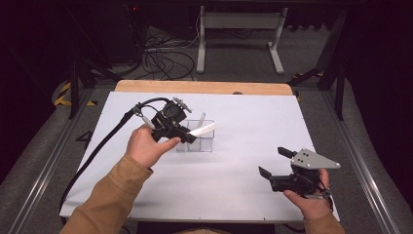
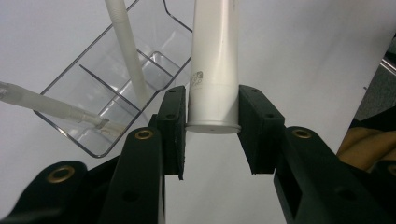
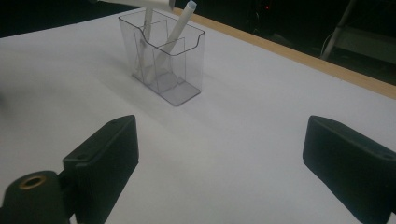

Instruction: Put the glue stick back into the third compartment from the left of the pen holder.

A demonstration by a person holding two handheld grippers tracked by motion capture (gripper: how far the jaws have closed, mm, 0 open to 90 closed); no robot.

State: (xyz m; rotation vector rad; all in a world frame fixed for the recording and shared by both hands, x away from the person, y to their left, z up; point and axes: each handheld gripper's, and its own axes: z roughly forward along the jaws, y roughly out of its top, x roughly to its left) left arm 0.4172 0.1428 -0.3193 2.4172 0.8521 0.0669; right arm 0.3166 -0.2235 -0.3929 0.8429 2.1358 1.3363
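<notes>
the left gripper point(image 1: 194, 137) pinches a thick white tube point(image 2: 213, 70) near its flat end, both pads pressed to its sides, and holds it slanted above a clear divided holder point(image 1: 196, 141) at the middle of the white table point(image 1: 243, 185). two slim white pens point(image 2: 126, 46) already lean in the holder's compartments, one tip poking past the rim. the right gripper point(image 1: 272, 163) rests low at the near right, jaws spread wide with nothing between them, well apart from the holder.

the likely trouble: the tube is wide next to the narrow compartments, so a slanted drop could catch a divider or knock the leaning pens, and the light plastic holder could tip or slide with no second claw steadying it. held so near its end, the tube could also swing in the pads.

bare tabletop lies all round the holder, with its wooden far edge point(image 1: 204, 87) beyond, and the right side stays free for the idle gripper to come across.
</notes>
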